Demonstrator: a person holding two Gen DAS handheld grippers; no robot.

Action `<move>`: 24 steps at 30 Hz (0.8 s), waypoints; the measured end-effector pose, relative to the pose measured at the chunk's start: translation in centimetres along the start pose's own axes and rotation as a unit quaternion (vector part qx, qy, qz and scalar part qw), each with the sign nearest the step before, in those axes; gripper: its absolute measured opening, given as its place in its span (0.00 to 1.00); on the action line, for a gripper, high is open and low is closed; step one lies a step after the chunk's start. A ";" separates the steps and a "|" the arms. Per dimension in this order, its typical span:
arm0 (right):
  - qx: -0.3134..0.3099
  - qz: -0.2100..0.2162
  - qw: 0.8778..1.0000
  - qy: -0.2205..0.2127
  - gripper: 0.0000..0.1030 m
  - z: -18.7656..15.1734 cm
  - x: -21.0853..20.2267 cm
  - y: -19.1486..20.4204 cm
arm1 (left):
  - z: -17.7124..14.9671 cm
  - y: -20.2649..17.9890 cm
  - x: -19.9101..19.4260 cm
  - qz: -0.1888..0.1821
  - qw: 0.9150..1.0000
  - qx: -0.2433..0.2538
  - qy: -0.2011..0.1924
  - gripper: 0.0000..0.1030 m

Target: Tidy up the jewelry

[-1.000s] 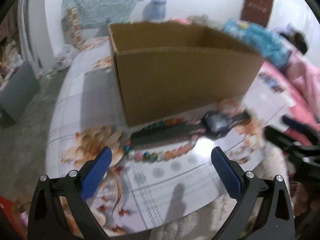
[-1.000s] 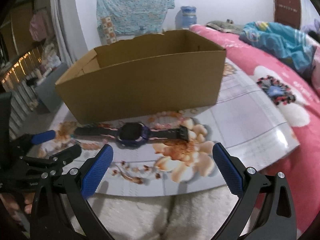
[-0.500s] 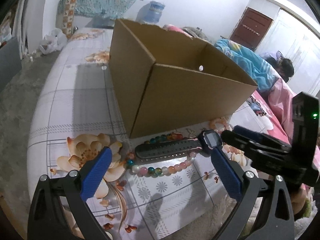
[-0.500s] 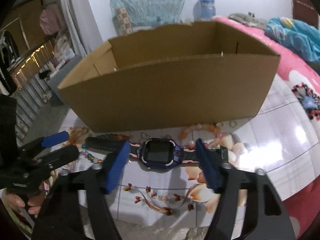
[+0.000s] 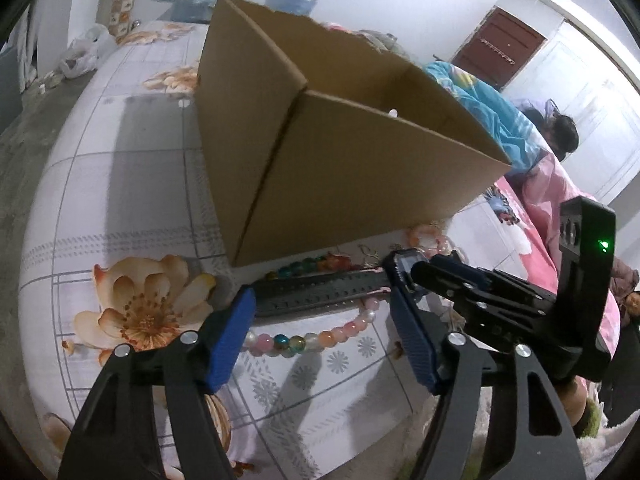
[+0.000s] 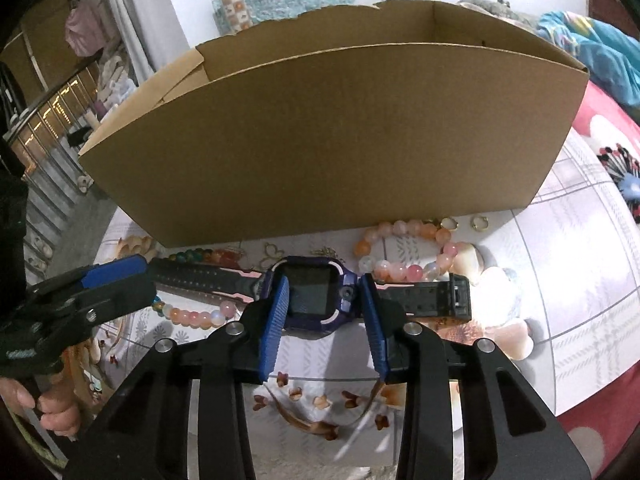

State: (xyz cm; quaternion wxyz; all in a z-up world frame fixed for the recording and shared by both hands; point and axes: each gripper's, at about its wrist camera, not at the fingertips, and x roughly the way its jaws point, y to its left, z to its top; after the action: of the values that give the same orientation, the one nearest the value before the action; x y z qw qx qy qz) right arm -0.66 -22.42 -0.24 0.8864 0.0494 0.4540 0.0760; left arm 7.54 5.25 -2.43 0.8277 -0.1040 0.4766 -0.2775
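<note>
Right gripper pads flanking watch, jaws closing

Lying flat on the table, just in front of the cardboard box: a watch with straps out to left and right. Behind its right strap, against the box, a bead bracelet; right of that, two small rings. Under the left strap, a second bead bracelet
</note>
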 end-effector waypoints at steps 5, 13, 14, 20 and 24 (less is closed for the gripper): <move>-0.001 0.001 1.000 0.000 0.34 0.0 0.0 -0.1 | 0.3 -0.2 0.3 0.013 1.000 -0.006 -0.004 0.65; -0.002 0.004 1.000 0.001 0.34 -0.1 0.0 -0.3 | 0.8 -0.5 0.5 0.042 0.999 -0.006 -0.009 0.67; -0.001 0.004 1.000 0.001 0.34 0.0 0.0 -0.3 | 0.8 -0.5 0.6 0.043 0.999 -0.006 -0.005 0.67; -0.004 0.003 1.000 0.000 0.35 0.0 0.1 -0.1 | 0.9 -0.4 0.9 0.045 0.999 -0.009 -0.006 0.67; -0.003 0.004 1.000 0.000 0.35 0.0 0.1 -0.1 | 0.8 -0.4 0.1 0.020 1.000 -0.012 -0.020 0.67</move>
State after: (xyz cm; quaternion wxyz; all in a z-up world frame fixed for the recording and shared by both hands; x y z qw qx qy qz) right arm -0.62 -22.45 -0.38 0.8862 0.0480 0.4537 0.0807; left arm 8.15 4.76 -1.92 0.8410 -0.1099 0.4651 -0.2536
